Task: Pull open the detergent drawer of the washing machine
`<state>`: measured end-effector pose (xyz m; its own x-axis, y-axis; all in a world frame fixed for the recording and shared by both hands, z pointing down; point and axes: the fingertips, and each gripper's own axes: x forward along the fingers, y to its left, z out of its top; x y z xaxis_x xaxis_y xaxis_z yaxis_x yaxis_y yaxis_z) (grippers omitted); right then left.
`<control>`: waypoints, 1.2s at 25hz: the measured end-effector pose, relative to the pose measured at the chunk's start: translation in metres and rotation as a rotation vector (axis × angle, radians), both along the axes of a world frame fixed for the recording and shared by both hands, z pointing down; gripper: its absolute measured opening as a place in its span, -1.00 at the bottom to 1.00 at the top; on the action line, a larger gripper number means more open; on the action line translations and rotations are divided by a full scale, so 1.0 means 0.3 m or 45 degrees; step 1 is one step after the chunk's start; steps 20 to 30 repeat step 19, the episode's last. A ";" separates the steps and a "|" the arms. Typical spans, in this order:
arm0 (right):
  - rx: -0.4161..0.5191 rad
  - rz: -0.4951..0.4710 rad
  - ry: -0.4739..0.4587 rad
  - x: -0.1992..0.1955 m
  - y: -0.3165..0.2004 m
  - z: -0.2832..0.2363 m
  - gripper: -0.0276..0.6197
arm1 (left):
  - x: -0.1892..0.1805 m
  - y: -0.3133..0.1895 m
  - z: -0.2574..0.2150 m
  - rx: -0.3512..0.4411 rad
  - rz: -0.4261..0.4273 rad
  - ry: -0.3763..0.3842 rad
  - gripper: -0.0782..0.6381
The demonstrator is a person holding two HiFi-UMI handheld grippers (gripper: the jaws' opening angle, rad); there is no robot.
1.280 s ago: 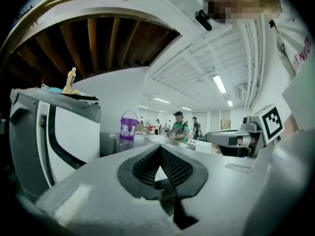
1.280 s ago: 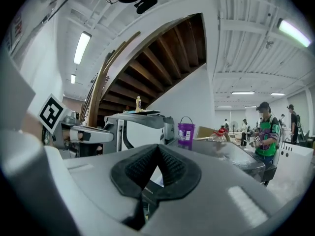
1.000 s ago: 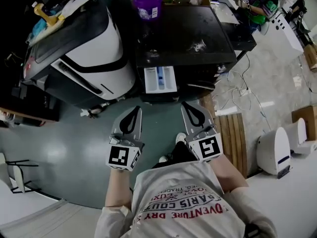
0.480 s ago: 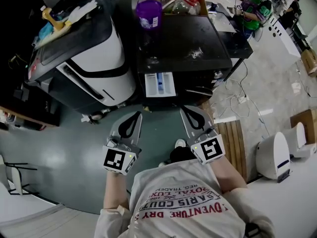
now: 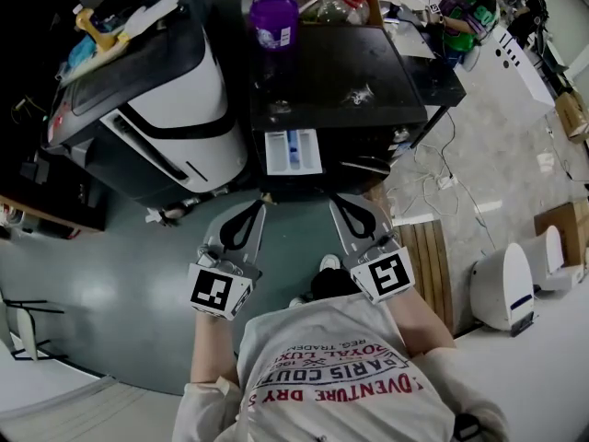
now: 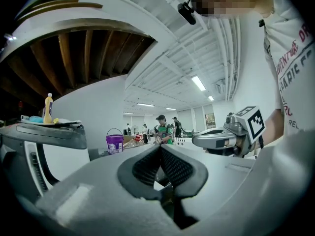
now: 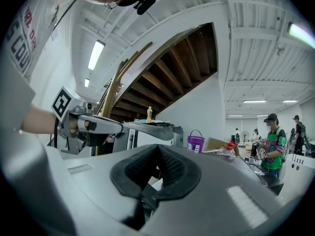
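Left claw (image 5: 251, 207) and right claw (image 5: 340, 203), both shut empty, face the open detergent drawer (image 5: 293, 151), purple bucket (image 5: 274, 21) beyond.

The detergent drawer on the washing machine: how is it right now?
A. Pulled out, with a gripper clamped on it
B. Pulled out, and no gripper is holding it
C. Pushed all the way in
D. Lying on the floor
B: the detergent drawer sticks out of the washing machine with its white and blue compartments showing, while the left gripper and the right gripper are shut on nothing, apart from it.
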<state>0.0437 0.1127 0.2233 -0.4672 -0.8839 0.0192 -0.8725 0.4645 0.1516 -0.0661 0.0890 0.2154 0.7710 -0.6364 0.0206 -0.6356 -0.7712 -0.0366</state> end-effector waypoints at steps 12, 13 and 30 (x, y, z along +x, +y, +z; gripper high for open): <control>0.001 0.029 0.007 -0.005 0.038 0.023 -0.91 | -0.014 0.032 0.008 -0.046 0.015 0.022 -0.78; 0.005 0.030 0.005 -0.008 0.042 0.020 -0.91 | -0.018 0.034 0.011 -0.048 0.015 0.027 -0.78; -0.002 0.039 -0.015 -0.024 0.060 0.013 -0.91 | -0.043 0.040 0.006 -0.091 -0.002 0.045 -0.78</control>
